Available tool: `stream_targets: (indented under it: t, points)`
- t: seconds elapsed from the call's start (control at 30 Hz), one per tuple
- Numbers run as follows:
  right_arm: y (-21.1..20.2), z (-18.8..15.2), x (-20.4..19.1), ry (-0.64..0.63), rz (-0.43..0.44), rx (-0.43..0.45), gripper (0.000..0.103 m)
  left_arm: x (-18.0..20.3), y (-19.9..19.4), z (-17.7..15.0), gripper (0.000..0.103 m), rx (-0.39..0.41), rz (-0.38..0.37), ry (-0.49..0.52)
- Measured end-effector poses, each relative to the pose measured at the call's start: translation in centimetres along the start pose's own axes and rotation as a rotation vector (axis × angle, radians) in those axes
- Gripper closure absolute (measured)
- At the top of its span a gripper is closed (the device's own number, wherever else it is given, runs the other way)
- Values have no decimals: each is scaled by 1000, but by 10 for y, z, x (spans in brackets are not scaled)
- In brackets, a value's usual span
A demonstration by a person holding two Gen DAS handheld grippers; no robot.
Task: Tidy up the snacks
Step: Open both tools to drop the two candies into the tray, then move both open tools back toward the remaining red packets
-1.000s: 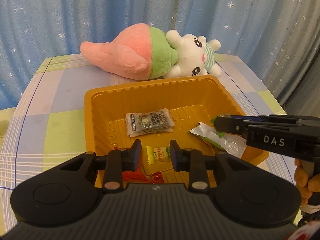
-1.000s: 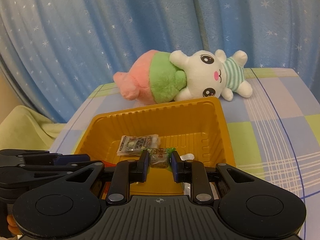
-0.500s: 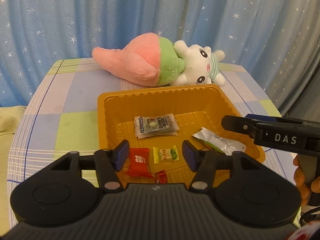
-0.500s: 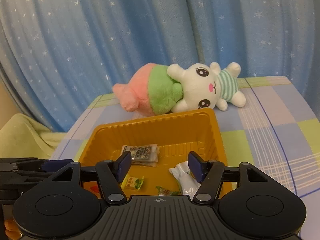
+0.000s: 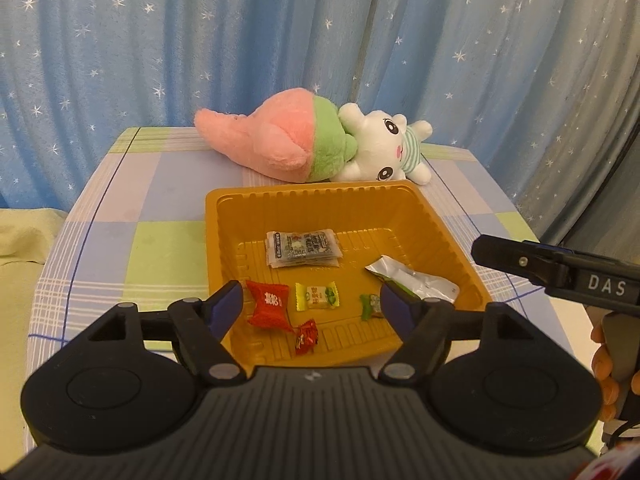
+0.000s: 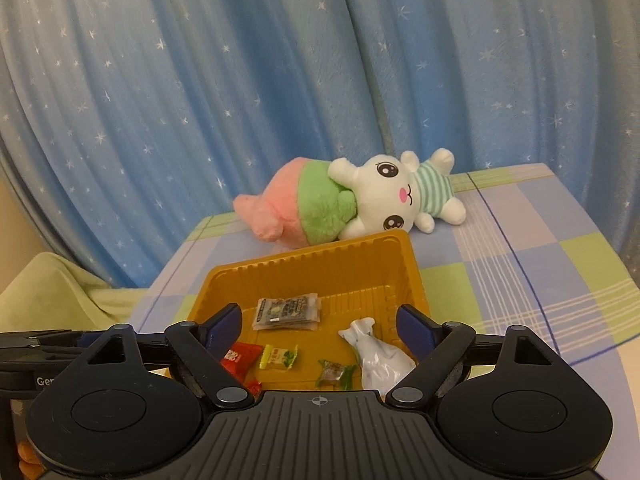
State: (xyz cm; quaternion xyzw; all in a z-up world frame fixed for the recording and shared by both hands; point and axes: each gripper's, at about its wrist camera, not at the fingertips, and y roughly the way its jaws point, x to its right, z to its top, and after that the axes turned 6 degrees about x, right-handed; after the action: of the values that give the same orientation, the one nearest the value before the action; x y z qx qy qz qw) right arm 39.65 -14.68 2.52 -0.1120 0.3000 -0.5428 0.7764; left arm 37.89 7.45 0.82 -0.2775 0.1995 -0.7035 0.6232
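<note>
An orange plastic tray holds several snacks: a grey printed packet, a white crumpled wrapper, a red candy, a yellow candy, a green candy and a small red sweet. My left gripper is open and empty above the tray's near edge. My right gripper is open and empty, also above the tray's near side.
A pink, green and white plush toy lies behind the tray on the checkered tablecloth. Blue star curtains hang behind. A pale green cloth lies left of the table. The right gripper's body shows at the right.
Both grippers opened, dropped their candies into the tray, and pulled back and up. The yellow candy and the green candy now lie on the tray floor.
</note>
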Motion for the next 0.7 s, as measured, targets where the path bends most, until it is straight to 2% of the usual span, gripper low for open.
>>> stream_targets:
  t: [0.3, 0.7]
  points:
    - [-38, -16, -5, 27, 0, -2, 16, 0, -40, -20, 29, 12, 1, -17]
    - [-80, -50, -18, 28, 16, -54, 16, -2, -89, -59, 29, 6, 3, -25]
